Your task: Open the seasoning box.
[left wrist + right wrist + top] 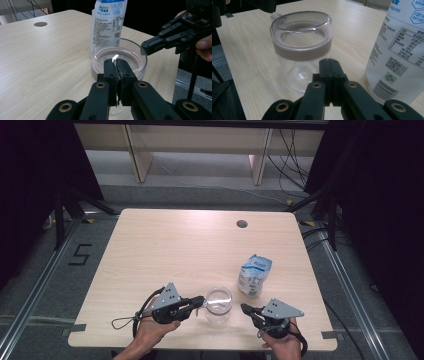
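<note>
Two grippers work near the front edge of the table (150, 245). The left gripper (200, 301) has its jaws pinched shut on the handle side of the glass jar (218, 306); its own view shows a thin clear tab of glass caught between the fingertips (110, 65) at the near rim. The right gripper (245, 308) sits just right of the jar, jaws pressed together on nothing, tips pointing at the jar without touching it. The jar stands upright at the near middle of the table, with a brownish band below its rim. Just beyond it to the right stands a white and blue pouch (254, 275), upright and close beside the jar. The step in hand looks like steadying the jar. Next, the right gripper would probably need to open wide before taking the pouch.
</note>
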Demonstrator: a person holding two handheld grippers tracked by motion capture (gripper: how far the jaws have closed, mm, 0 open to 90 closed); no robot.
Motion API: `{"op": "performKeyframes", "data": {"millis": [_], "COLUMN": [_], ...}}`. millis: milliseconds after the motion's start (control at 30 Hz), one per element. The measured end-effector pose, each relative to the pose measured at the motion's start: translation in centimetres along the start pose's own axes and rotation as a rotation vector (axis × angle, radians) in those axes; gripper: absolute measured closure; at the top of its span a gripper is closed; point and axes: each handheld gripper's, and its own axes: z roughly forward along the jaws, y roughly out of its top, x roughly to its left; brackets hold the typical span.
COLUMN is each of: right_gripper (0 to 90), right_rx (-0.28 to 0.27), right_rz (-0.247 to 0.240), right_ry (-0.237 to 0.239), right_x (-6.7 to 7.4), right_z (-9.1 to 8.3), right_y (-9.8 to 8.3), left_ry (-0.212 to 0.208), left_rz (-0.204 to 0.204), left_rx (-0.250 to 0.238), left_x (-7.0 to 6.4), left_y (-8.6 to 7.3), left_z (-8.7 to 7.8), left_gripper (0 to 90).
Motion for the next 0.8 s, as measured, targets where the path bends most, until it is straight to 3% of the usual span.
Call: {"op": "performKeyframes", "data": {"millis": [133, 167, 233, 333, 467, 500, 533, 567, 667, 767, 800], "right_gripper": [90.0, 90.0, 90.0, 89.9, 89.9, 89.9, 89.9, 89.9, 89.9, 90.0, 90.0], "right_rx": [-0.006, 0.007, 0.014, 0.005, 0.005, 0.009, 0.011, 0.000, 0.014, 0.015, 0.015], "right_rz": [-0.011, -0.006, -0.008, -0.027, -0.026, -0.009, -0.022, -0.033, -0.011, -0.009, -0.010], "right_ry": [-0.019, -0.015, 0.003, -0.017, -0.010, 0.011, 0.022, -0.007, 0.035, 0.012, 0.010], "right_x": [-0.08, -0.03, -0.01, -0.16, 0.03, 0.14, 0.06, 0.08, 0.12, 0.25, 0.26], "right_z": [0.06, 0.00, 0.06, 0.10, 0.18, 0.26, 0.23, 0.19, 0.27, 0.19, 0.19], "right_y": [-0.08, -0.08, -0.03, -0.02, -0.06, -0.08, -0.05, -0.04, -0.01, 0.01, 0.02], "left_ry": [0.022, 0.013, 0.012, 0.023, 0.025, 0.025, 0.021, 0.020, 0.017, 0.026, 0.025], "left_rz": [0.003, -0.014, 0.004, 0.006, 0.007, 0.008, 0.008, 0.013, 0.007, -0.012, 0.001], "left_rx": [0.017, 0.010, 0.010, 0.013, 0.010, 0.009, 0.008, 0.006, -0.003, 0.000, 0.000], "left_x": [0.07, 0.06, 0.14, 0.11, 0.17, 0.17, 0.16, 0.19, 0.19, 0.06, 0.13], "left_y": [-0.11, -0.27, -0.26, -0.29, -0.34, -0.36, -0.37, -0.37, -0.43, -0.48, -0.47], "left_z": [-0.06, 0.06, 0.00, -0.12, -0.15, -0.15, -0.14, -0.14, -0.07, -0.10, -0.11], "left_gripper": [86.7, 86.7, 86.8, 86.9, 87.0, 87.1, 87.1, 87.1, 87.3, 87.5, 87.5]}}
